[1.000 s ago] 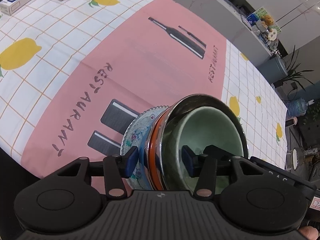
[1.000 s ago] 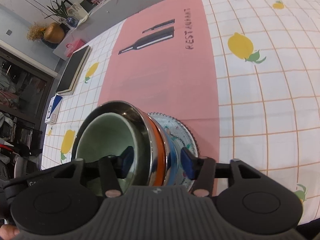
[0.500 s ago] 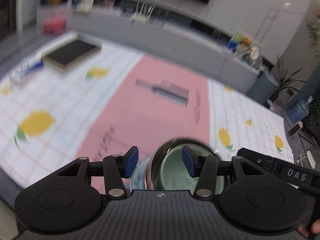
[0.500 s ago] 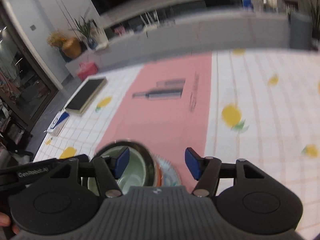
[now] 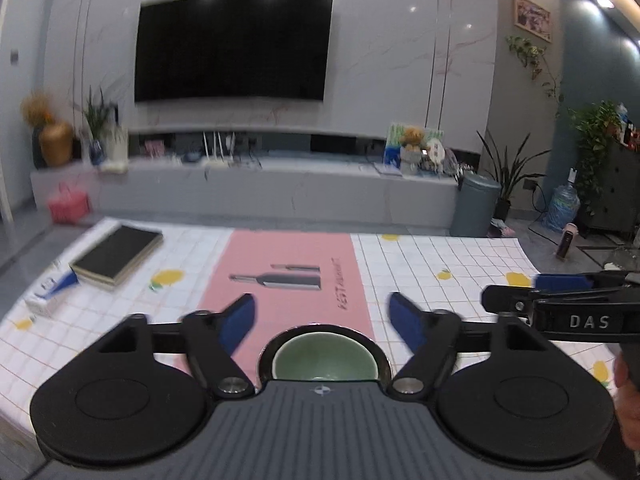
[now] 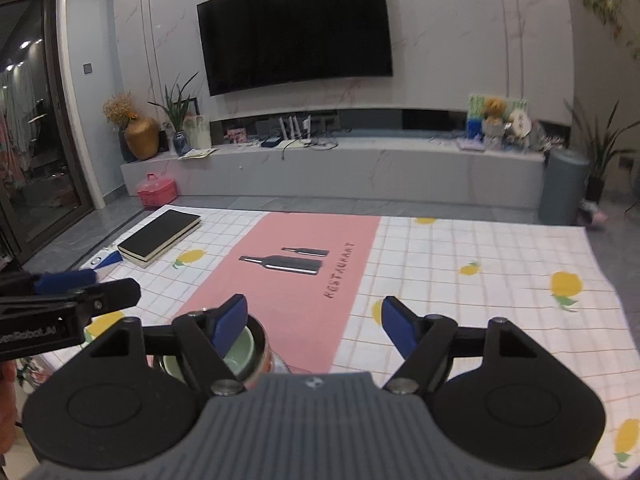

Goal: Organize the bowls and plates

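Note:
A stack of dishes sits on the pink strip at the table's near edge: a pale green bowl (image 5: 325,360) nested in a dark metal bowl (image 5: 384,358). In the right wrist view the green bowl (image 6: 240,354) shows with the metal bowl's orange band (image 6: 267,360) and a patterned plate edge (image 6: 282,366) beneath. My left gripper (image 5: 322,322) is open above and behind the stack, holding nothing. My right gripper (image 6: 314,322) is open, to the right of the stack, holding nothing. Each gripper's arm shows at the edge of the other's view.
A black notebook (image 6: 160,234) and a blue-white box (image 6: 102,261) lie at the table's far left. The lemon-print tablecloth (image 6: 480,280) covers the table. Beyond the far edge are a grey TV bench (image 6: 360,168), a red basket (image 6: 156,192) and a grey bin (image 6: 562,186).
Both grippers let go of the stack, opened wide and pulled back and up. The views tilted up from the tabletop to the room. The stack stayed on the table.

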A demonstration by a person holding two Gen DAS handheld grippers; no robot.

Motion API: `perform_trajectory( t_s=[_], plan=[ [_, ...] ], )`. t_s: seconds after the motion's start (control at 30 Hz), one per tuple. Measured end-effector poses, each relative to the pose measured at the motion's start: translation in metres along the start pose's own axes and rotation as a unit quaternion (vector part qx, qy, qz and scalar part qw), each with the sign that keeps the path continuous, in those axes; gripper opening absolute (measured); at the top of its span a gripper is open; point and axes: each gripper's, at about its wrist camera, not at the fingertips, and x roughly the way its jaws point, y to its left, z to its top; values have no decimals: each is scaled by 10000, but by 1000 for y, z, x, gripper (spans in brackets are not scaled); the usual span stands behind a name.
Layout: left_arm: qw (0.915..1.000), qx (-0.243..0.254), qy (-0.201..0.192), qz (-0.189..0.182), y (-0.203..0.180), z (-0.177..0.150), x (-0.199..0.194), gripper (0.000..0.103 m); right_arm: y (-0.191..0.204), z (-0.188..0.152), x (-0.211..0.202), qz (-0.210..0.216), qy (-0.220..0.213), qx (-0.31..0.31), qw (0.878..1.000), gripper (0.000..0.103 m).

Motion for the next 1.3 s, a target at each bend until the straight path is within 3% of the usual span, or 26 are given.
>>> perform_trajectory(
  t_s=[0.33, 0.6, 0.77, 1.3],
  plan=[
    [9980, 366, 265, 443, -28, -30, -12, 93, 12, -32, -44, -365, -268, -55, 9990, 84],
    [9931, -73, 1092, 420, -18, -48, 0, 92, 14, -55, -31, -293, 566, 407, 9971, 84],
    [9868, -120, 1525, 527, -13, -60, 8, 92, 18, -62, -21, -453, 949, 306, 9940, 84],
    [9858, -171, 1606, 463, -14, -63, 10, 92, 15, -62, -20, -520, 1008, 278, 9932, 84]
  ],
)
